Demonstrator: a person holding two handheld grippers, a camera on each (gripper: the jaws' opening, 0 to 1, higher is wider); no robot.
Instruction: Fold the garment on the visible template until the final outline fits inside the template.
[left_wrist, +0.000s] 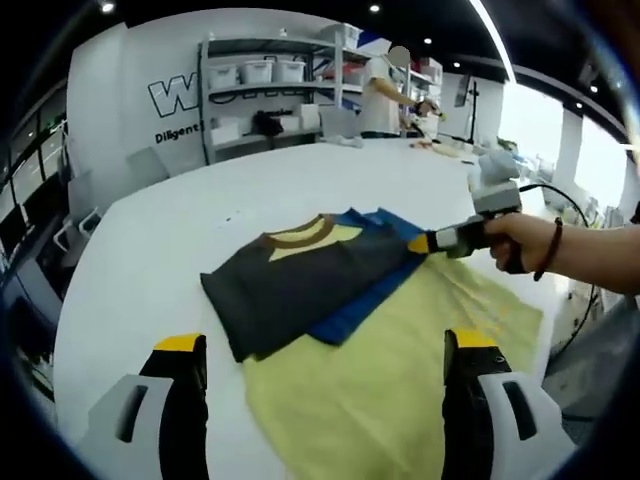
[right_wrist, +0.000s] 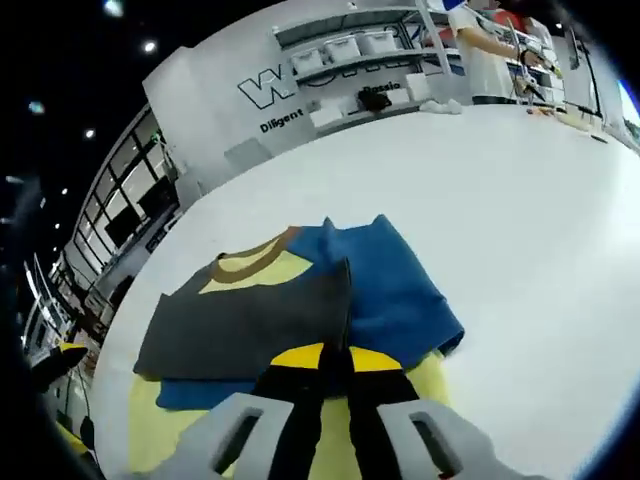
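Note:
The garment lies partly folded on the white table. It is dark grey and blue, with a yellow chest panel and a brown collar. Under it the pale yellow template spreads toward me and to the right. My left gripper is open, its two yellow-tipped jaws standing wide over the template's near part, holding nothing. A person's hand holds my right gripper, which is shut on the garment's right edge. In the right gripper view its jaws are closed on the dark grey flap beside the blue part.
Bare white table runs far behind and to both sides of the garment. Shelves with white bins stand against the back wall. A person works at the table's far end. A cable trails from the right gripper.

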